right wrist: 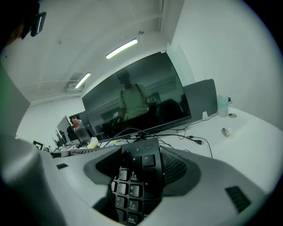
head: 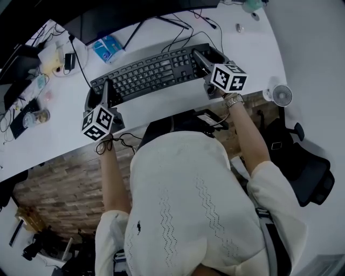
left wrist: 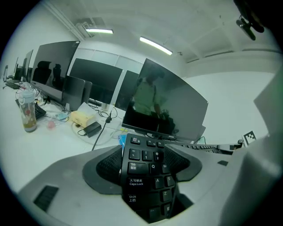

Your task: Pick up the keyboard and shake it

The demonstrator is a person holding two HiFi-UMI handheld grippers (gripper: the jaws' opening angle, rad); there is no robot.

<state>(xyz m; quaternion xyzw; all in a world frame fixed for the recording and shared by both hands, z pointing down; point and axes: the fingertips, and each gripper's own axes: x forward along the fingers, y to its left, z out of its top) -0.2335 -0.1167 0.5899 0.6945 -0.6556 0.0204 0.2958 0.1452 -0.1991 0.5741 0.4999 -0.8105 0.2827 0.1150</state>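
Observation:
A black keyboard [head: 148,73] stretches between both grippers above the white desk [head: 161,105]. My left gripper [head: 106,94] is shut on its left end, where the Tab, Caps Lock and Shift keys [left wrist: 146,176] sit between the pads. My right gripper [head: 205,60] is shut on its right end, with the number pad [right wrist: 135,185] pinched between the pads. In both gripper views the keyboard stands on edge between the jaws. I cannot tell from the head view whether it touches the desk.
A dark monitor [head: 113,16] stands behind the keyboard, with cables [head: 188,27] trailing over the desk. A blue packet [head: 106,48], a yellow box [head: 49,60] and a bottle [head: 33,117] lie at the left. A small fan [head: 280,95] and an office chair [head: 302,161] are at the right.

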